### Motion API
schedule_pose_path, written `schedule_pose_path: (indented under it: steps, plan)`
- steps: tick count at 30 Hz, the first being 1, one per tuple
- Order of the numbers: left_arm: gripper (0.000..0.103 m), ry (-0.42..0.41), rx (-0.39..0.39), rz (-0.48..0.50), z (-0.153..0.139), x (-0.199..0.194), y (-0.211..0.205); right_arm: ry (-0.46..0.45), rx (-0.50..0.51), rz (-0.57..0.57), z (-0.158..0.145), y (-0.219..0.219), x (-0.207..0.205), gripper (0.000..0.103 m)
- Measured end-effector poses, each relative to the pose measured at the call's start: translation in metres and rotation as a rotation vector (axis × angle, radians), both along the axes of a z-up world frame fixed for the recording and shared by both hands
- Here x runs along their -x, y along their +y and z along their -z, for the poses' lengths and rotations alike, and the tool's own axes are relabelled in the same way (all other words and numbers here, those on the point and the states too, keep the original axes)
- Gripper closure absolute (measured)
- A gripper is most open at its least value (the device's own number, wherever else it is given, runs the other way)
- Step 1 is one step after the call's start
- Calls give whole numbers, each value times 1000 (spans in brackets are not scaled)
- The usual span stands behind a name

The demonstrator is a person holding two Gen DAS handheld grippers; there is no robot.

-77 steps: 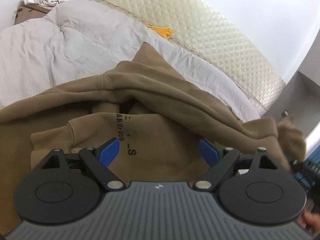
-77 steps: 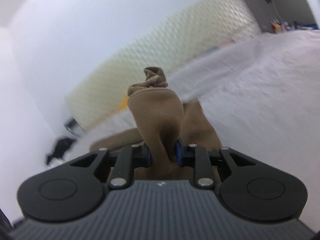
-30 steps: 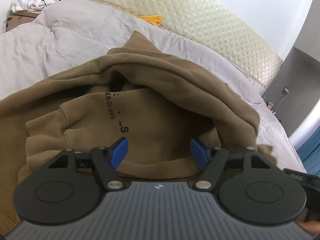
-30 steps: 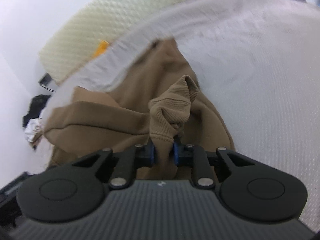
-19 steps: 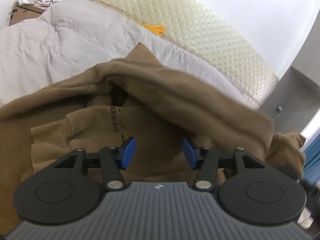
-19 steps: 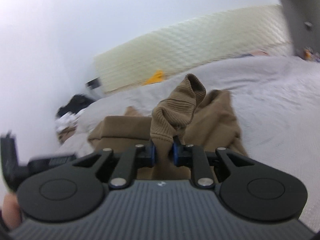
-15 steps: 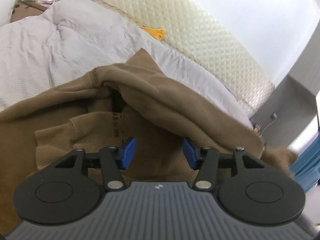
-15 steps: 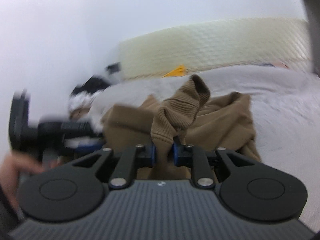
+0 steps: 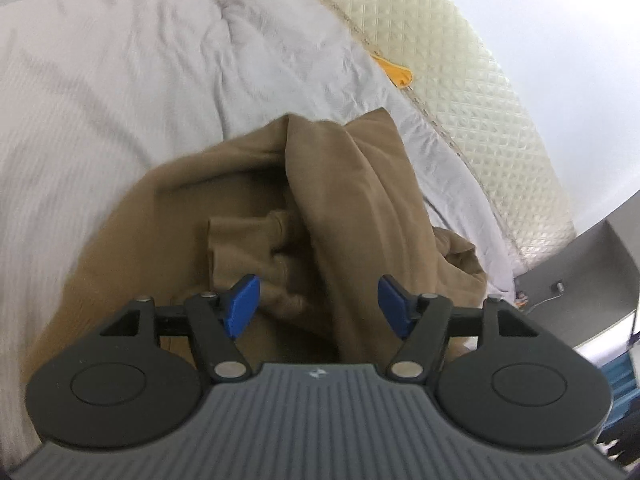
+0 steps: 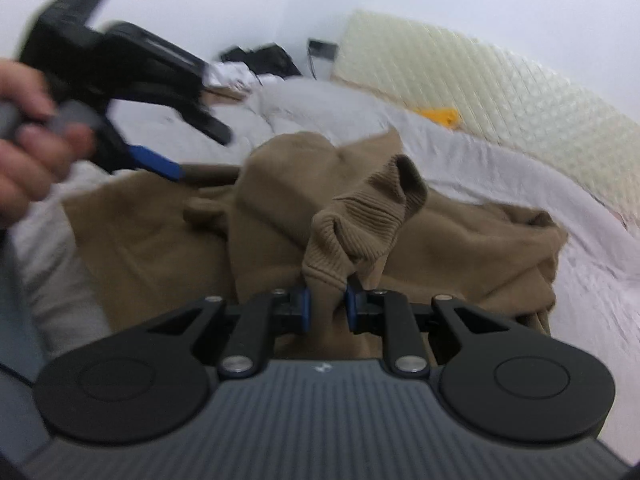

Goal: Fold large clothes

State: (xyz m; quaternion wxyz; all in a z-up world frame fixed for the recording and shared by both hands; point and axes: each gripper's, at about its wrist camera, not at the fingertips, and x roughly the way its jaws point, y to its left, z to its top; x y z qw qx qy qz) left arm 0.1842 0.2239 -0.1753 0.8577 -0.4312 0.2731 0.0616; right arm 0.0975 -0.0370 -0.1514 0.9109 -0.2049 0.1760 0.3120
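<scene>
- Plainly, the bed (image 9: 120, 80) is the biggest thing here: a white quilted cover, with a cream quilted pad (image 9: 460, 88) along its far edge and a small yellow item (image 9: 394, 72) lying against that pad.
- The hoodie (image 9: 352, 200), brown and large, lies bunched near the middle of the bed. One sleeve (image 9: 248, 236) is laid across its body, and a thick fold runs over that from the far side toward the camera.
- It looks like soft, fairly heavy fleece. I judge that it will sag and drag on the cover, not slide, and will hold no shape when lifted.
- The ribbed cuffs and hem are the firmest parts, so they are the best places to take hold. A pinch on loose body cloth would likely gather several layers.
- The left tool (image 9: 318, 300) hangs just above the crumpled cloth. Its blue pads (image 9: 242, 300) stand well apart and are opening, and cloth lies under the gap with nothing pressed between them.
- In the right wrist view the left tool (image 10: 156, 164) shows blurred at upper left, gripped by a hand (image 10: 28, 140).
- The right tool (image 10: 326, 308) is nearly closed and pinches the ribbed cuff (image 10: 360, 220) of the other sleeve. The cuff stands up crumpled above its pads.
</scene>
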Motion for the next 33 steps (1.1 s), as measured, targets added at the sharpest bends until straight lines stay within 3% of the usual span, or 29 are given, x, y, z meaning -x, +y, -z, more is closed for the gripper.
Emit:
schedule_pose_path:
  steps: [4, 6, 9, 13, 17, 22, 26, 32, 33]
  plan:
    - [32, -11, 73, 112, 8, -1, -15, -19, 39, -21, 2, 3, 3, 82]
    - [25, -3, 108, 157, 14, -7, -27, -65, 92, -69, 4, 8, 11, 79]
    - [23, 28, 186, 211, 26, -16, -35, -98, 165, -135, 10, 13, 23, 74]
    - [23, 84, 140, 164, 31, -11, -34, -107, 222, -264, 13, 10, 33, 69]
    - [23, 103, 194, 92, 39, -6, -20, -96, 240, -380, 9, 1, 41, 67]
    - [24, 169, 214, 45, 48, -2, -13, -12, 137, -441, -11, -22, 38, 70]
    - [23, 194, 104, 41, 40, -2, -19, 26, 16, -469, -33, -43, 38, 70]
    - [23, 257, 45, 4, 38, 5, -18, 100, -201, -354, -54, -68, 10, 70]
    - [23, 263, 43, -2, 38, 7, -17, 118, -233, -315, -54, -71, 3, 66]
